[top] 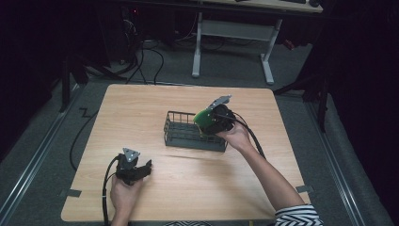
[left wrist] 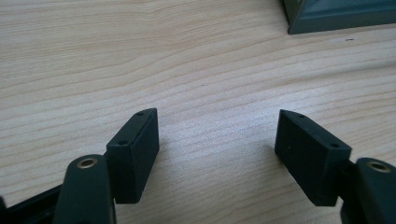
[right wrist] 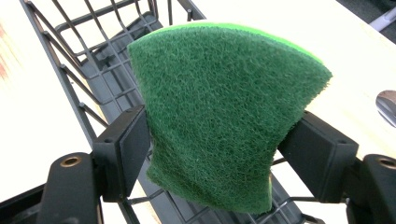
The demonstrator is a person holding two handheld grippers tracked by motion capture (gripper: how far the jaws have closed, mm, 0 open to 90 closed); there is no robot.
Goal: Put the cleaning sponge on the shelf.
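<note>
Green sponge (right wrist: 224,116) pinched in right gripper (right wrist: 212,149), above wire basket (right wrist: 93,74) — table (top: 141,108) around.

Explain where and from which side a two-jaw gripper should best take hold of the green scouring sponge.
Grip the green scouring sponge across its narrow end, pads on its two side edges, approaching end-on, as the right gripper does above the wire basket. It is soft and visibly pinches into a waist there, so the pads probably seat firmly.

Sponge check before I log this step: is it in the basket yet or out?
Out. The right tool pinches the green sponge and holds it above the wire basket, whose bars show below it.
</note>
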